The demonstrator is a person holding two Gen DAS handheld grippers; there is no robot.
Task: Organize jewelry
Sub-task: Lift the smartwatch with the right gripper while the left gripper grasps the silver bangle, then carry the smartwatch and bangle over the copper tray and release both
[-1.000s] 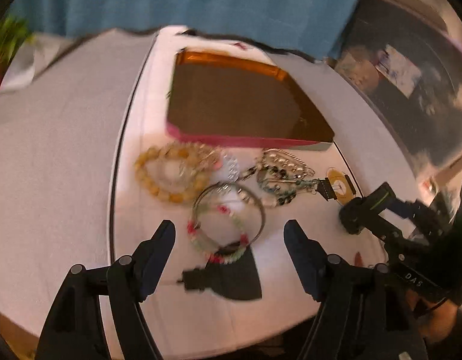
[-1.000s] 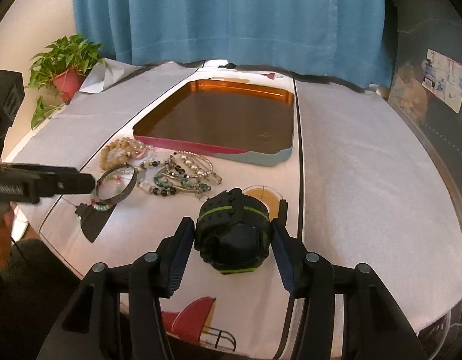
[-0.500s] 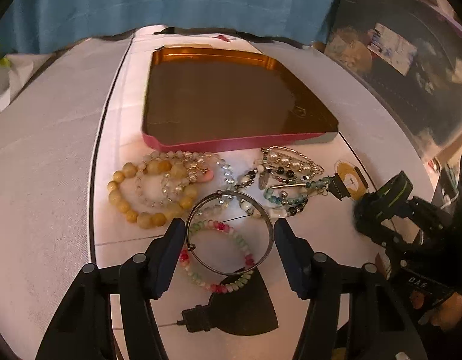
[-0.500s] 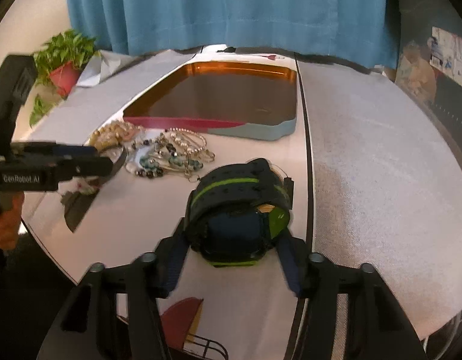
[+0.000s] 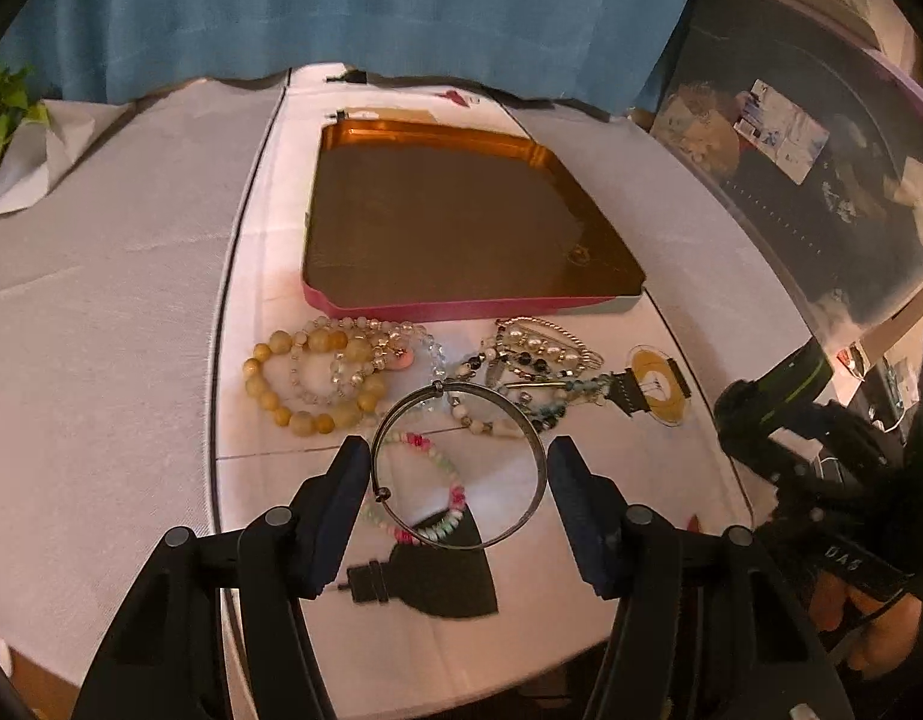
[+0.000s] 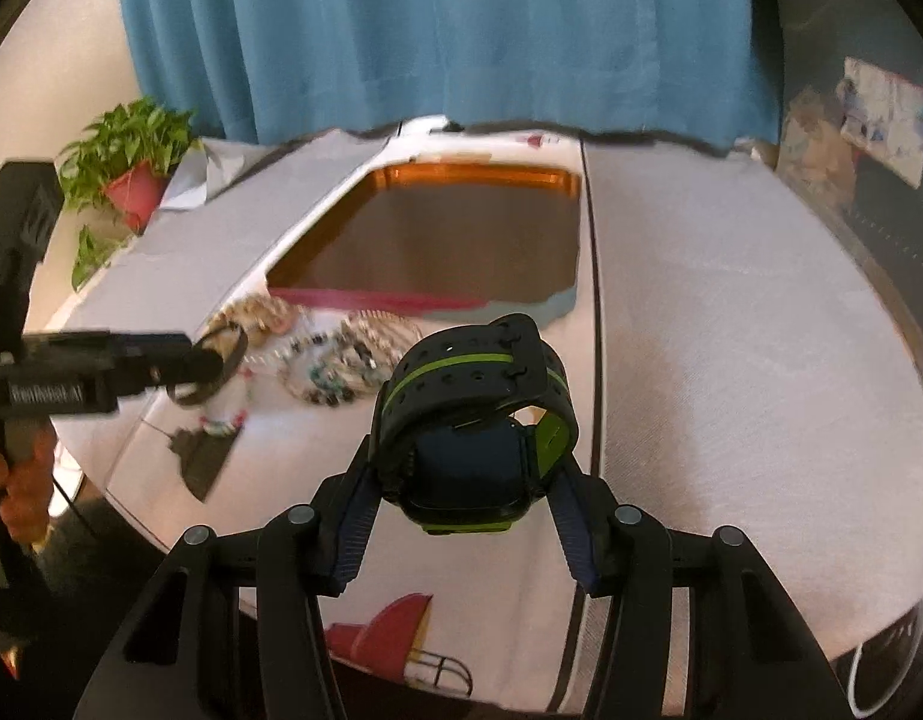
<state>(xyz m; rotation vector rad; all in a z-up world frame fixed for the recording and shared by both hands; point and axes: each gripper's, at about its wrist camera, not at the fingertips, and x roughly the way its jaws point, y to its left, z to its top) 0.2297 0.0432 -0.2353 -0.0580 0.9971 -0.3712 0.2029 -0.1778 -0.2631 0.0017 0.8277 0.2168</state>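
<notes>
Lower centre of left view: left gripper clamped across thin bangle, jaws just closed onto it, beads and tray above. Lower centre of right view: right gripper clamped on watch. Best carried level, then released low inside tray.
</notes>
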